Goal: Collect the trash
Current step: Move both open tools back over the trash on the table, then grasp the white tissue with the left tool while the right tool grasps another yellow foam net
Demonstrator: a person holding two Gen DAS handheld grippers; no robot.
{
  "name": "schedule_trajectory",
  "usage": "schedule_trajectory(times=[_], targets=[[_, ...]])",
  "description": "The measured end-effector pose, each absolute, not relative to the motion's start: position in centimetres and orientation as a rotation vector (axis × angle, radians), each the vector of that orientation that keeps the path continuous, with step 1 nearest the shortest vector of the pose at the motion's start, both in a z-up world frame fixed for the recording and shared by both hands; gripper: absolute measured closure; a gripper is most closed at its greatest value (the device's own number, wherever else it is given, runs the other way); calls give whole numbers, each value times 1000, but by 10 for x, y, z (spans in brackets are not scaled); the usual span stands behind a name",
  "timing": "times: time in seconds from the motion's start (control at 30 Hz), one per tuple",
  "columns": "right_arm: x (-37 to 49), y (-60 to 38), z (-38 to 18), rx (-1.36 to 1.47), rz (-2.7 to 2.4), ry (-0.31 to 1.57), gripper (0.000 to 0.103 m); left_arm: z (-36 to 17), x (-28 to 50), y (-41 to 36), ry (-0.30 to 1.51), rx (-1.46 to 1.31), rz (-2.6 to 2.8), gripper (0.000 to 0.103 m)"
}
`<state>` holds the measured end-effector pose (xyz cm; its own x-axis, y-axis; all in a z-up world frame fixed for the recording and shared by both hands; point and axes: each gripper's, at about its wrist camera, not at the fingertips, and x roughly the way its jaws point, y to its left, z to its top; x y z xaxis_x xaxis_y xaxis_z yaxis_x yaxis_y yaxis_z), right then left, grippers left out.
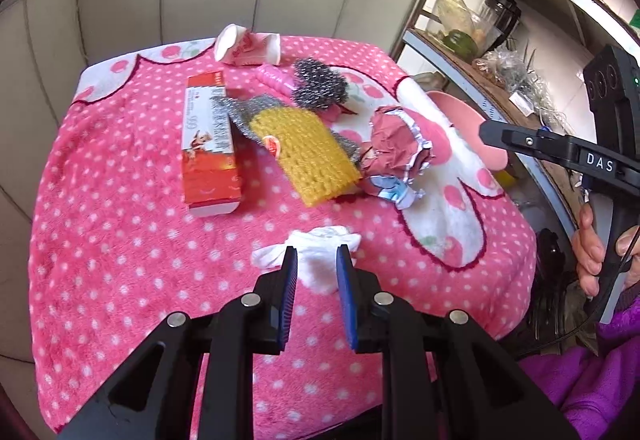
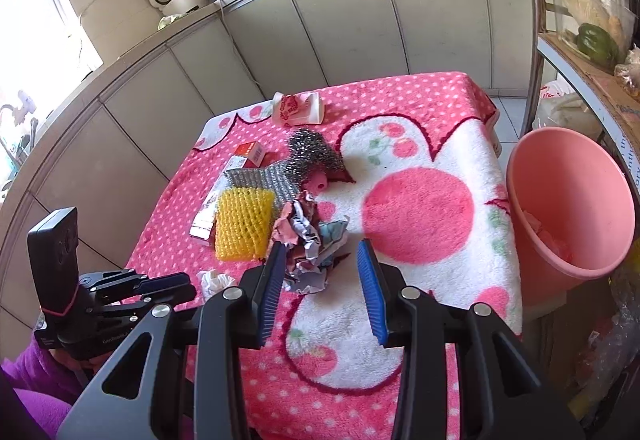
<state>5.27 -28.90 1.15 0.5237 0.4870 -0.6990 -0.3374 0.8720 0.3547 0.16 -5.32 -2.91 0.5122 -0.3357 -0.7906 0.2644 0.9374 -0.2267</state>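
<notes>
The left gripper [image 1: 317,260] has its jaws spread a little, with nothing pinched; the white crumpled tissue [image 1: 316,254] lies on the table just past the tips, showing in the gap between them. The right gripper [image 2: 322,254] also has its jaws spread and empty, set wider, and the crumpled foil wrapper [image 2: 310,244] lies just ahead of them, nearest the left-hand pad.

In the left wrist view, at 12 o'clock from the tissue lies the yellow mesh scrubber [image 1: 310,155], with the wrapper touching it at its 3 o'clock. At the scrubber's 9 o'clock is an orange carton [image 1: 208,143], lying flat. A silver steel-wool pad [image 1: 318,83] sits at the scrubber's 12 o'clock, and a tipped paper cup [image 1: 246,49] lies near the far edge. All rest on the table's pink dotted blanket [image 1: 120,240].

In the right wrist view, a pink bin [image 2: 572,199] stands beside the table at 3 o'clock from the wrapper, with some scraps inside.
</notes>
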Motion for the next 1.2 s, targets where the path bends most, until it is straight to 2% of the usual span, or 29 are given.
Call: schedule_trajectory(times=[0.27, 0.43, 0.5, 0.57, 0.63, 1.2], targets=[[52, -258, 19, 109, 560, 899, 65, -55, 10, -56, 1038, -33, -329, 83], [52, -240, 19, 84, 598, 910, 65, -57, 10, -51, 1012, -78, -348, 83], [53, -231, 17, 77, 613, 921, 65, -56, 8, -51, 1000, -82, -374, 89], [53, -224, 15, 65, 623, 931, 65, -55, 6, -50, 982, -88, -389, 100], [52, -217, 14, 48, 633, 938, 65, -51, 4, -46, 959, -85, -378, 101], [80, -143, -19, -88, 587, 981, 65, -31, -18, 19, 887, -183, -258, 101]])
